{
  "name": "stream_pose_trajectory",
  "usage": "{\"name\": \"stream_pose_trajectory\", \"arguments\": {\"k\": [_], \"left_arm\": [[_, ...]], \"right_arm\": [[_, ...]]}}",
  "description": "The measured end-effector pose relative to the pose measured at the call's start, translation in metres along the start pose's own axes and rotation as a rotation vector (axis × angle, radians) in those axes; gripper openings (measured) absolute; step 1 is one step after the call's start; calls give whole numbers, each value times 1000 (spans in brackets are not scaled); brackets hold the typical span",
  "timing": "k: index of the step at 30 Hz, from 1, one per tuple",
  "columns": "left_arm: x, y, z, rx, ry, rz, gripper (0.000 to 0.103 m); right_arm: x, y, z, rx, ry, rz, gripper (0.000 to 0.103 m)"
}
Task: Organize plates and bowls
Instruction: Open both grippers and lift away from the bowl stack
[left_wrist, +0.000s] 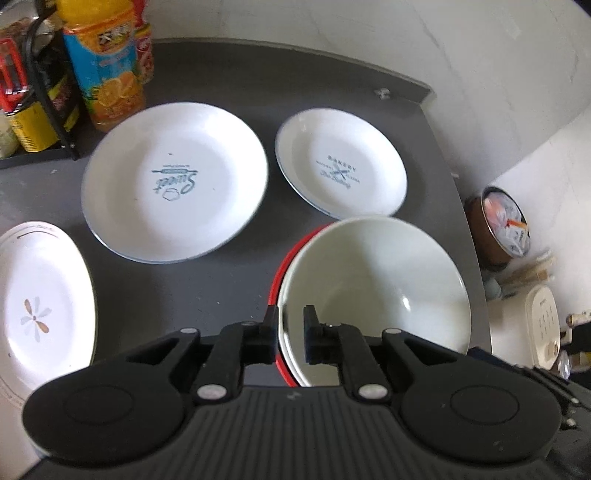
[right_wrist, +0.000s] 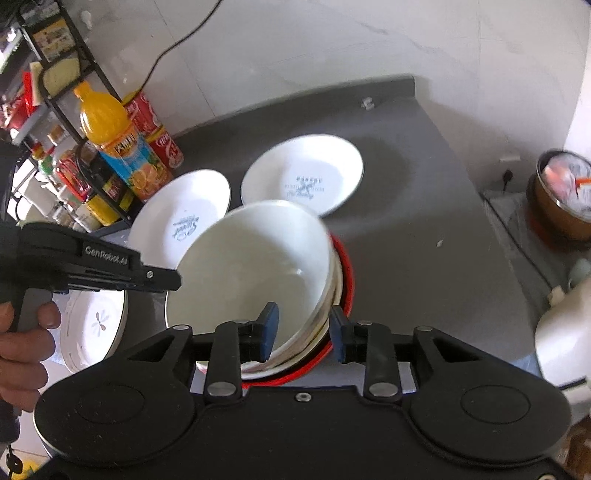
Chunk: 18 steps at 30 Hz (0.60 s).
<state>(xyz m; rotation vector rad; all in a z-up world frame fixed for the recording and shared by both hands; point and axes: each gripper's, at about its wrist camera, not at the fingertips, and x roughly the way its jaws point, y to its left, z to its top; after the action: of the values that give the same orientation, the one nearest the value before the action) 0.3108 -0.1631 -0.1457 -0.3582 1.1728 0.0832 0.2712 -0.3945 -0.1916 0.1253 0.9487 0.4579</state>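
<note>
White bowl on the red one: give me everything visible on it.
The white bowl is glossy, ceramic-looking, plain inside, empty and tilted. It is nested in a stack over a red bowl on the grey counter. The left gripper straddles its rim on one side, the right gripper on the other; whether the pads touch it cannot be told.

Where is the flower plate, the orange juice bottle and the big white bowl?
flower plate (left_wrist: 37, 306), left wrist view, on its flower
orange juice bottle (right_wrist: 122, 155), right wrist view, on its label
big white bowl (left_wrist: 373, 280), left wrist view, on its inside
</note>
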Motion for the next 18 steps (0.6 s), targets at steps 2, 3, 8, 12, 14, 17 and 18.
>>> {"name": "stream_pose_trajectory", "arguments": {"k": [2, 3, 8, 12, 14, 17, 18], "left_arm": [[-3, 2, 0, -23, -8, 14, 11], [-5, 4, 1, -38, -10, 19, 12], [-14, 16, 1, -124, -30, 51, 18], [-24, 29, 3, -187, -64, 106, 41], [-30, 36, 4, -203, -90, 126, 50], [-35, 49, 8, -227, -107, 157, 55], [-37, 55, 9, -237, -111, 162, 56]], "right_arm": [[-1, -7, 7, -20, -7, 16, 31], [-1, -9, 11, -28, -7, 24, 29], [5, -14, 32, -64, -7, 80, 26], [10, -3, 47, -103, -6, 142, 27], [15, 5, 54, -113, -2, 166, 27], [23, 17, 63, -112, 4, 185, 28], [25, 21, 65, -106, 7, 193, 28]]}}
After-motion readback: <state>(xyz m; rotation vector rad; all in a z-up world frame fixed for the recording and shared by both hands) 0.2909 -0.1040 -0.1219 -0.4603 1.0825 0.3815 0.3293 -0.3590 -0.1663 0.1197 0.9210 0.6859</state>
